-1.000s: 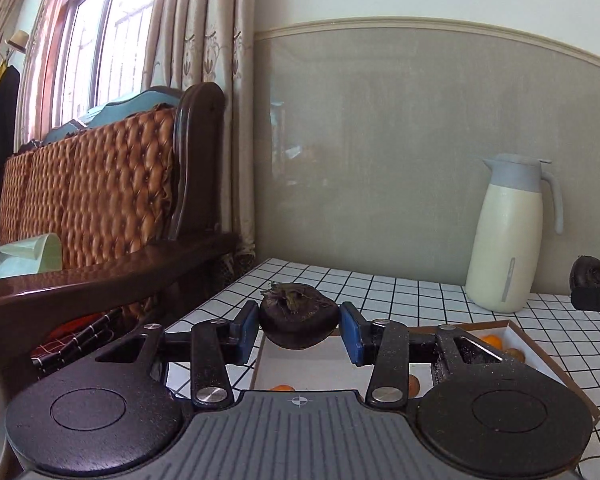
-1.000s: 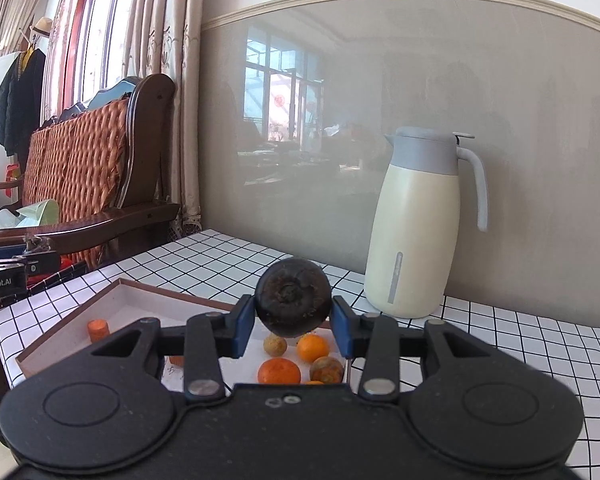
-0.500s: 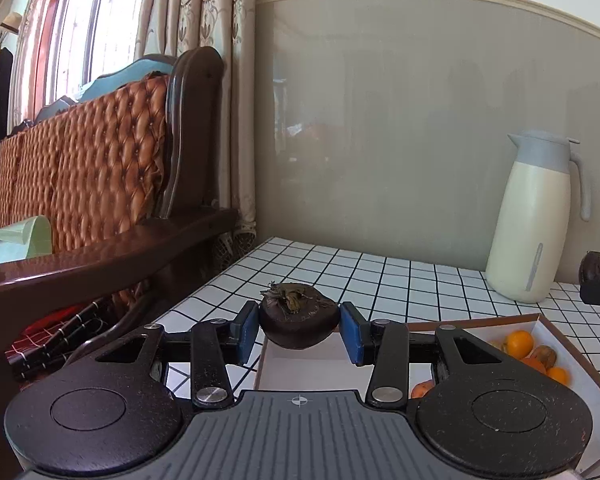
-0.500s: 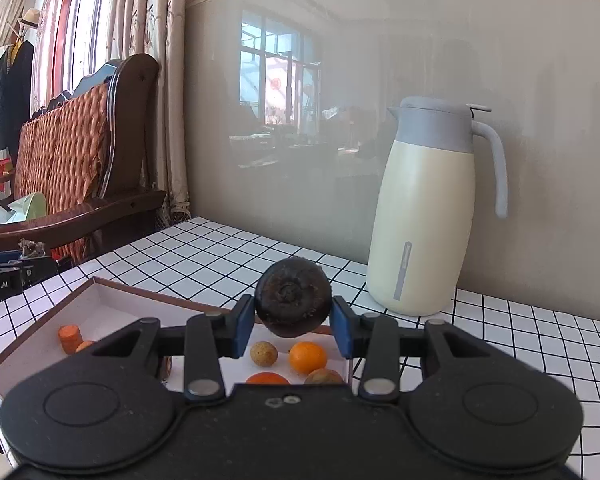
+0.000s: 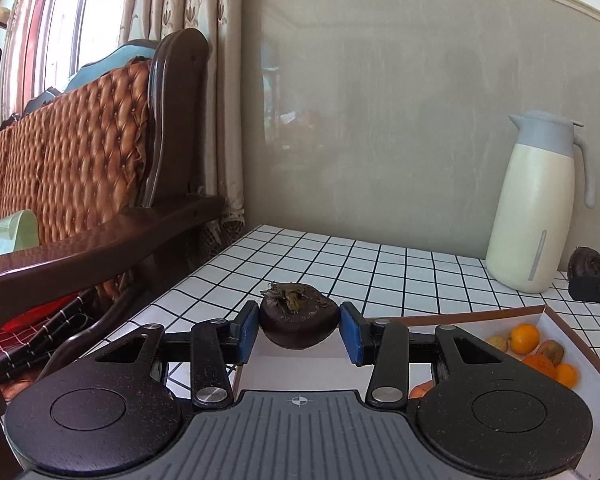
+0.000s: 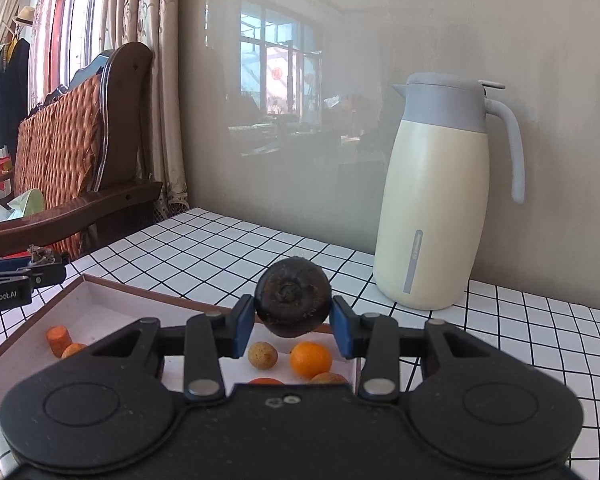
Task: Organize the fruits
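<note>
I hold a claw in each hand above a white tabletop with a black grid, and each claw grips a dark fruit. The left claw is closed on a dark brown fruit with a dried leafy cap, cap facing up, its blue pads pressing the fruit's two sides. The right claw is clamped on a second dark round fruit, its puckered end turned toward the camera.

My landmark is the shallow brown-rimmed box on the tabletop. Both held fruits hang above it, the left one over its empty end, the right one over the end where small oranges and a tan fruit lie. A cream jug stands behind the box, by the wall.

I judge these dark fruits light, with wrinkled, leathery skin that should not slip. They may be soft inside, so a hard squeeze could bruise or split them. The widest middle, clear of the brittle cap, looks like the safest place to hold.
</note>
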`<action>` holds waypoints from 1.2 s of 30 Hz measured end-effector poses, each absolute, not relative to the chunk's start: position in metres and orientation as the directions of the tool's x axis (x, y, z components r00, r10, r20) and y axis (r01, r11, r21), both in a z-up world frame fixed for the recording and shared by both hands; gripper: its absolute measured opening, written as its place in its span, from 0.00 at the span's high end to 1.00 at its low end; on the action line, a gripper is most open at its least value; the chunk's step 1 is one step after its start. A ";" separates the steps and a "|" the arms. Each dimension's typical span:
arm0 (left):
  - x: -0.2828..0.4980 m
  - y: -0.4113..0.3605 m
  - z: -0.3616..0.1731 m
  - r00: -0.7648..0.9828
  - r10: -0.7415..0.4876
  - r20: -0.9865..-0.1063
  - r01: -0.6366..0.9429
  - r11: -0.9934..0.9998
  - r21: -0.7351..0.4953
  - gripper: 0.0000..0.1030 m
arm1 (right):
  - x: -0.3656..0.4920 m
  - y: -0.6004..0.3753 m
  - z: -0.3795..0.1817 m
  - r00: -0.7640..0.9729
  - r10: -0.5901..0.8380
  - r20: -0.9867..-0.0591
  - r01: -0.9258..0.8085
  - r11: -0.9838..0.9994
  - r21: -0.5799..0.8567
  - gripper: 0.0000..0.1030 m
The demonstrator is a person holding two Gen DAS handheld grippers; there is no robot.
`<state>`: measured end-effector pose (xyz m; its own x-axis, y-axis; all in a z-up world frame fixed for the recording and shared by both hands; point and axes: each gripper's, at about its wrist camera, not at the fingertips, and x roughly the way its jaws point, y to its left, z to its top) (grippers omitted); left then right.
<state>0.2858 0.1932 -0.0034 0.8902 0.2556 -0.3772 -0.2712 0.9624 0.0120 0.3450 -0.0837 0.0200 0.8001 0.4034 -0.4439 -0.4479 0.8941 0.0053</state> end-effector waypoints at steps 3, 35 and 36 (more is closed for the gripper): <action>0.294 0.194 -0.008 0.881 0.237 -0.410 -0.254 0.967 0.015 0.57 | 0.351 -0.081 0.016 0.788 0.408 -0.461 -0.454 0.891 0.014 0.68; 0.281 0.189 -0.013 0.882 0.272 -0.384 -0.280 0.959 0.037 0.00 | 0.347 -0.087 0.010 0.823 0.349 -0.448 -0.399 0.917 -0.021 0.06; 0.280 0.189 -0.013 0.883 0.272 -0.384 -0.281 0.959 0.033 0.00 | 0.346 -0.087 0.010 0.822 0.350 -0.448 -0.402 0.915 -0.023 0.06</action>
<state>0.2800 0.1887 -0.0129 0.8826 0.2718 -0.3836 -0.2808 0.9592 0.0335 0.3457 -0.0873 0.0102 0.8225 0.3501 -0.4483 -0.4020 0.9153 -0.0228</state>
